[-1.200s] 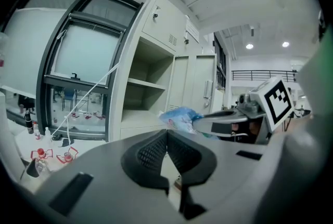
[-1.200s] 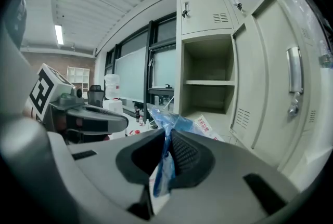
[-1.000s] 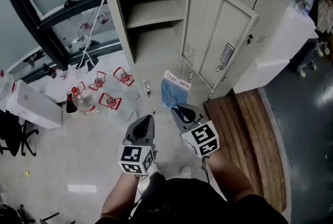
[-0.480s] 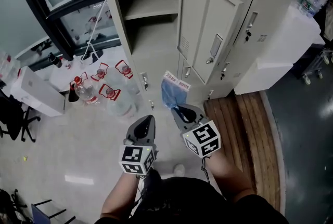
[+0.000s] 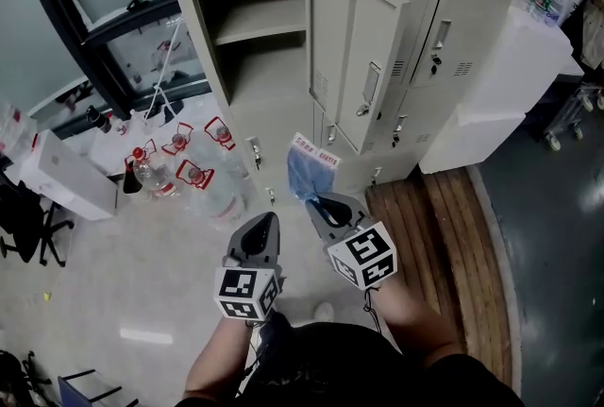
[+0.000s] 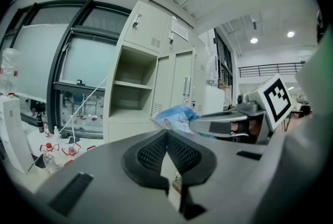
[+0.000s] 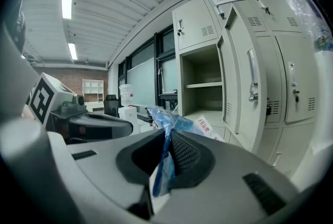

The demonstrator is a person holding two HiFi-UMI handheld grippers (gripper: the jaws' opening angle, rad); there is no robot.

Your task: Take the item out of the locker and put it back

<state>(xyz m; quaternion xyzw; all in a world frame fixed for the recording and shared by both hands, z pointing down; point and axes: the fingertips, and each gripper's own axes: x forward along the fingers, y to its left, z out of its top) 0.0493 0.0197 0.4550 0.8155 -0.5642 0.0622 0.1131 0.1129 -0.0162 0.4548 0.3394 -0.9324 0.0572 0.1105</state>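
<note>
We hold the blue plastic packet [image 5: 304,171] outside the locker [image 5: 260,18], pinched in our right gripper [image 5: 317,201]. Taking it out looks done, and putting it back in the open compartment is left. Our left gripper [image 5: 268,218] is closed on nothing. The half-open door [image 5: 359,56] stands beside our path, and water jugs [image 5: 193,177] crowd the floor at left.

Seen from the head, the locker [image 5: 250,27] has slid from 12 toward 11 o'clock. Its open door [image 5: 363,56] has shifted left as well and looks narrower, baring more of the shut door [image 5: 444,27] behind it. A blue frame [image 5: 80,388] has come into sight at 7 o'clock.
</note>
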